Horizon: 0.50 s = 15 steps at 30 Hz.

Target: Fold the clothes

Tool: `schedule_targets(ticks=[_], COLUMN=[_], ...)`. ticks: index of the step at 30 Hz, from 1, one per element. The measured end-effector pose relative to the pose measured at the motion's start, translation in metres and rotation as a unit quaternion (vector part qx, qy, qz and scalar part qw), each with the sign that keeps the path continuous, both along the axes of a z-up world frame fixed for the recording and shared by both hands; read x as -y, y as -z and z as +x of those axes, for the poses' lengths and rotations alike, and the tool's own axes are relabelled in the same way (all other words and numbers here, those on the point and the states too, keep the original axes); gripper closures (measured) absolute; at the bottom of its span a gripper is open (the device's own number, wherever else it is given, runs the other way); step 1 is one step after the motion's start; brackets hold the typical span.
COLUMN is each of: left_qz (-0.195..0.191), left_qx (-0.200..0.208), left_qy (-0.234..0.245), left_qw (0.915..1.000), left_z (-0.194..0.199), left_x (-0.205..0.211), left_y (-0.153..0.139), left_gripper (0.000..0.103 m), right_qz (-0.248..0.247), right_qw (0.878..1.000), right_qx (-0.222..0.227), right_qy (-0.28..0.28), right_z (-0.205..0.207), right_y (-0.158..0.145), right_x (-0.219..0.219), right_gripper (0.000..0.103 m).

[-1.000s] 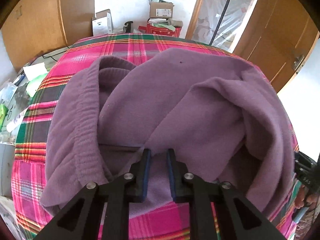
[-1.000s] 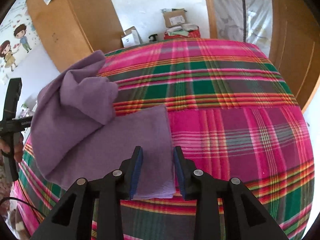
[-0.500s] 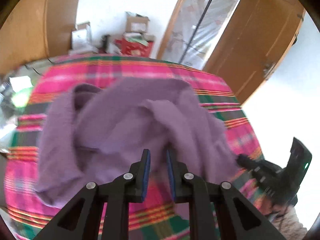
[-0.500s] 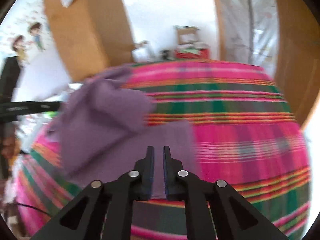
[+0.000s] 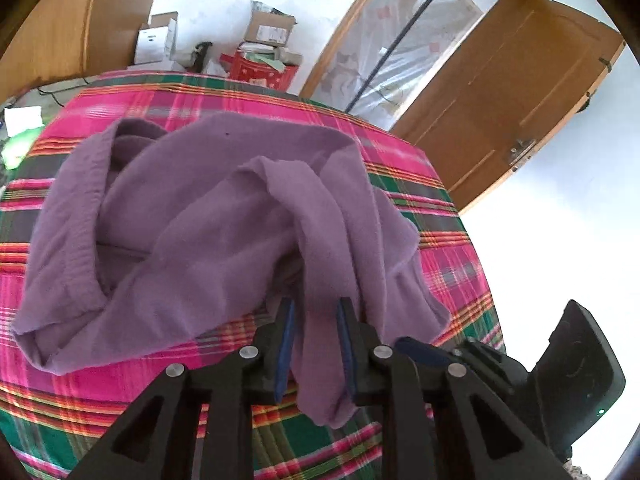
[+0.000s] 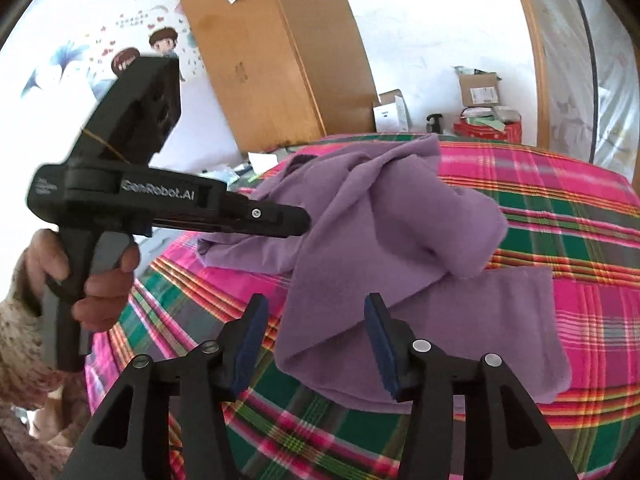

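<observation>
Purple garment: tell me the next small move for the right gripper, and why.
Probably ease the right gripper forward and close on the purple garment edge lying between its pads. Its jaws are opening with nothing pinched, while the left gripper holds a fold between its pads, so the cloth needs a second grip before folding over the plaid cover.

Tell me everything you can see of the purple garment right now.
The purple garment is soft, fleece-like cloth, crumpled rather than folded, lying on the plaid bedcover. A gathered, ribbed band curves along its left side. A fold is lifted off the bed between the fingers of the left gripper, whose jaws are opening slightly. In the right wrist view one flat corner lies spread toward the right gripper, whose jaws are opening and not touching it.
</observation>
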<state>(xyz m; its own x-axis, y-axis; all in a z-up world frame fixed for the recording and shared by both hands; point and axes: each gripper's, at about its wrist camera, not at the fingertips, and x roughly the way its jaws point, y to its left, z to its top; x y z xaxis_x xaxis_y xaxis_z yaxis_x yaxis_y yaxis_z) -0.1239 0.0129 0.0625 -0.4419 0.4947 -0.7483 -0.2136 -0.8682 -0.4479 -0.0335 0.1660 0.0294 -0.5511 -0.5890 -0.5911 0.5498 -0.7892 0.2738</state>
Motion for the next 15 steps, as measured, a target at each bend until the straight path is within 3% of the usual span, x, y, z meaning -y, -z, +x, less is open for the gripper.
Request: schedule_targets(ticks=[11,12,13,15], left_qz=[-0.018,-0.016,-0.013,-0.009], left_qx=[0.008,0.011,0.012,0.015], left_qy=[-0.01,-0.011,-0.011,-0.015], left_qw=[0.9998,0.9998,0.9998,0.9997], left_z=[-0.008,-0.009,-0.01,-0.013], left_x=[-0.007,-0.007,-0.008,-0.008], left_y=[0.013,0.014,0.015,0.018], left_gripper=[0.079,0.079,0.079,0.079], right_qz=[0.006,0.011,0.012,0.012], right_qw=[0.998,0.998,0.998,0.998], right_qx=[0.03,0.032,0.036,0.041], right_qy=[0.051,0.054,0.055,0.056], right_z=[-0.01,-0.01,-0.01,-0.01], right_y=[0.014,0.015,0.016,0.016], right_x=[0.001,0.001,0.002,0.002], right_gripper=[0.052,0.058,0.072,0.08])
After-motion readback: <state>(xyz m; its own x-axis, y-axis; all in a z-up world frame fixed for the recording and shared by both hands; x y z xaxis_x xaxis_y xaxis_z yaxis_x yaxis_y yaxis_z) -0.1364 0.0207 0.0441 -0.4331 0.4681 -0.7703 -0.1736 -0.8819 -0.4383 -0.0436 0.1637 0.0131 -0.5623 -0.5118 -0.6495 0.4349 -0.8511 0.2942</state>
